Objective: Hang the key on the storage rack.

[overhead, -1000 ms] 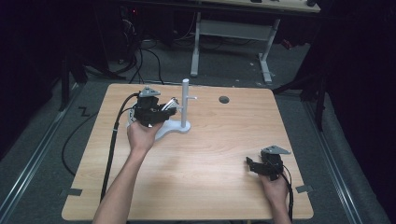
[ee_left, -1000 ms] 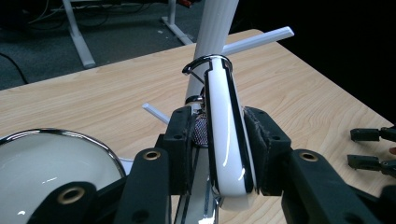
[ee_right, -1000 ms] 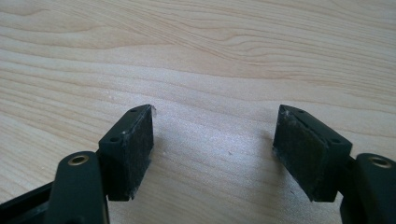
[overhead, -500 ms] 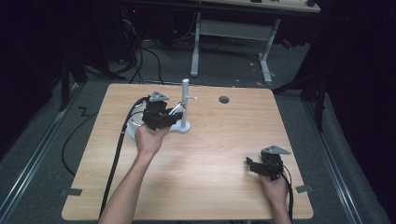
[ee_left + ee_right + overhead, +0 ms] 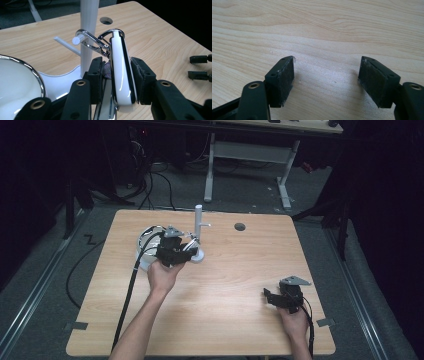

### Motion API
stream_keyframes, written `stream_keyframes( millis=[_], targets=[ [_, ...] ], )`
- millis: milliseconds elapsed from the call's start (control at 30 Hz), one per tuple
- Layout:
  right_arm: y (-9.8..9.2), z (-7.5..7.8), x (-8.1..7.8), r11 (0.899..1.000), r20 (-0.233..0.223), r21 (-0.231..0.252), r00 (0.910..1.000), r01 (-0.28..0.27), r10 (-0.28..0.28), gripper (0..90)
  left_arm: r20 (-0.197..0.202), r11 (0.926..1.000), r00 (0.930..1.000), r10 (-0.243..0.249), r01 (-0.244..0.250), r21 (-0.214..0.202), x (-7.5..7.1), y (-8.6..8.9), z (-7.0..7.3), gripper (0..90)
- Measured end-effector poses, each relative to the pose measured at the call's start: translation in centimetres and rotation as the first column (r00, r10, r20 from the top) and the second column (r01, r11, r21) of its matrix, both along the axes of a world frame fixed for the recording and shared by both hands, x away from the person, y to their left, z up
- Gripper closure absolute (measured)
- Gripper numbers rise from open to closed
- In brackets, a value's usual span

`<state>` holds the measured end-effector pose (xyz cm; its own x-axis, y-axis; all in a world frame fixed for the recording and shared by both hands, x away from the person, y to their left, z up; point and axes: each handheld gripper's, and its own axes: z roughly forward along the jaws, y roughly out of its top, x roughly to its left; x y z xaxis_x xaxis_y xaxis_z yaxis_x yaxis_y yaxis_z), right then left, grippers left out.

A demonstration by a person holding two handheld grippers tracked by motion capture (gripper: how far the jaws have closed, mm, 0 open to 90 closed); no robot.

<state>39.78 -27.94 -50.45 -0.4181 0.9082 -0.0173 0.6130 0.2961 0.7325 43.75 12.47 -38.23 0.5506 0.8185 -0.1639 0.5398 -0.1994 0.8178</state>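
Nearest the person, well to the right of the white stand (image 5: 198,227), the right tongs (image 5: 272,297) rest low over bare tabletop (image 5: 240,285) with their jaws wide apart and nothing between them, apparently just waiting out of the way. Further in, the left tongs (image 5: 117,82) are clamped on a flat white tag (image 5: 121,72), held edge-up right in front of the stand's post. That upright hold looks meant to keep its metal clip (image 5: 92,41) level with the small peg (image 5: 77,40) sticking out of the post; the clip's loop sits around the peg's tip, so the tag is probably being hung there. Just left of the stand's base lies a white dish with a chrome rim (image 5: 17,82). Beyond the stand, a round hole (image 5: 240,226) marks the tabletop.
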Motion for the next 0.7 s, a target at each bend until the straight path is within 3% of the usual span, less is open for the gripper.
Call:
stream_keyframes(
  millis=[700],
  targets=[
    [0.0,0.0,0.0,1.000,0.000,0.000,1.0000,0.000,0.000,28.8,-0.020,0.9994,0.9992,0.036,-0.036,0.001,0.9,0.1,-1.7,63.3]
  ],
)
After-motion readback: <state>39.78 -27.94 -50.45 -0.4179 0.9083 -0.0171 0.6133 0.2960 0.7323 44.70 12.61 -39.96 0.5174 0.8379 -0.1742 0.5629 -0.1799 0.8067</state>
